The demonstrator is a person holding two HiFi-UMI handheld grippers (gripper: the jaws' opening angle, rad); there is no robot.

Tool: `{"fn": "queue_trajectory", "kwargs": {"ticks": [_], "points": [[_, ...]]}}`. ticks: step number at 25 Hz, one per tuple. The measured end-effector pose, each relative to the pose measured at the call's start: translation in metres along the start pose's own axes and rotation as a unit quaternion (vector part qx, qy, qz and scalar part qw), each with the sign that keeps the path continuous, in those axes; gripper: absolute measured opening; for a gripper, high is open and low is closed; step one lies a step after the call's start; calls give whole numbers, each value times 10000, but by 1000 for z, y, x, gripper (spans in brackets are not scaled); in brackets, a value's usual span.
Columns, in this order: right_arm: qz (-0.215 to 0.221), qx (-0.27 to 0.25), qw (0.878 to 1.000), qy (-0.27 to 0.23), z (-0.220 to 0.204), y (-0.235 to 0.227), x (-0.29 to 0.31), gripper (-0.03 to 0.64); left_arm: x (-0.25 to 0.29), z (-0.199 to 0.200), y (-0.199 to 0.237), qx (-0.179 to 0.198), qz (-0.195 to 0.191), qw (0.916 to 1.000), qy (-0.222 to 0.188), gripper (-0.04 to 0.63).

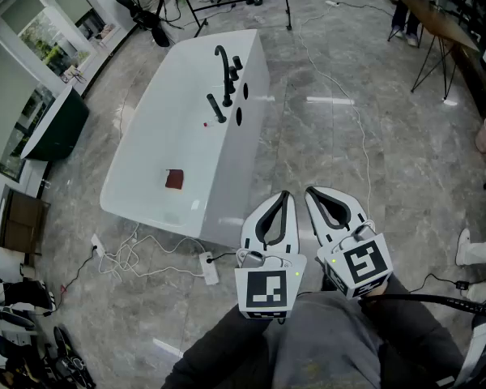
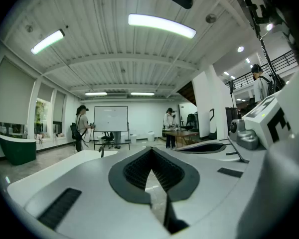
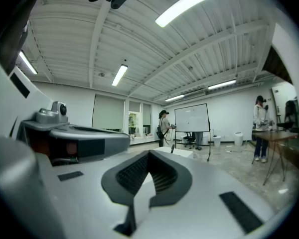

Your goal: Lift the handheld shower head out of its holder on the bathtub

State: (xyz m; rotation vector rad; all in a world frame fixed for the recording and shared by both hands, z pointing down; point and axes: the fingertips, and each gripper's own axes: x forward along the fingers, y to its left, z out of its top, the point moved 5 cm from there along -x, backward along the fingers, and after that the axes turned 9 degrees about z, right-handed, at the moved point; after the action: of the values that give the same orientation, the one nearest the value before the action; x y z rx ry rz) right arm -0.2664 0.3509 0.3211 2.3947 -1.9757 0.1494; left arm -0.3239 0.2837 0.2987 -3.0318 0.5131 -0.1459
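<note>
At the far left a dark green tub [image 1: 55, 126] stands by the windows. Right of it a white bathtub [image 1: 236, 168] sits on the grey marbled floor [image 1: 364, 136], with a small dark red object [image 1: 174, 178] lying inside it. The black handheld shower head [image 1: 216, 109] rests in its holder on the bathtub's right-hand rim, just in front of the curved black faucet [image 1: 223, 59], untouched and well apart from both grippers. A white power strip [image 1: 209, 267] and loose cables lie on the floor near the bathtub's near end. Closer to the person, the left gripper [image 1: 284, 195] is held level, its jaws together with nothing between them. Just beside it, the right gripper [image 1: 313, 191] also has its jaws closed and empty
</note>
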Motion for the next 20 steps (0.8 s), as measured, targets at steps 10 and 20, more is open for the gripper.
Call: {"fn": "queue_trajectory", "kwargs": {"ticks": [10, 20], "points": [[32, 134, 9999, -69, -4, -55, -28, 3, 30, 1, -55, 72, -7, 9998, 166, 3], [102, 420, 9991, 28, -21, -118, -57, 5, 49, -12, -92, 12, 345, 9983, 475, 3]]}}
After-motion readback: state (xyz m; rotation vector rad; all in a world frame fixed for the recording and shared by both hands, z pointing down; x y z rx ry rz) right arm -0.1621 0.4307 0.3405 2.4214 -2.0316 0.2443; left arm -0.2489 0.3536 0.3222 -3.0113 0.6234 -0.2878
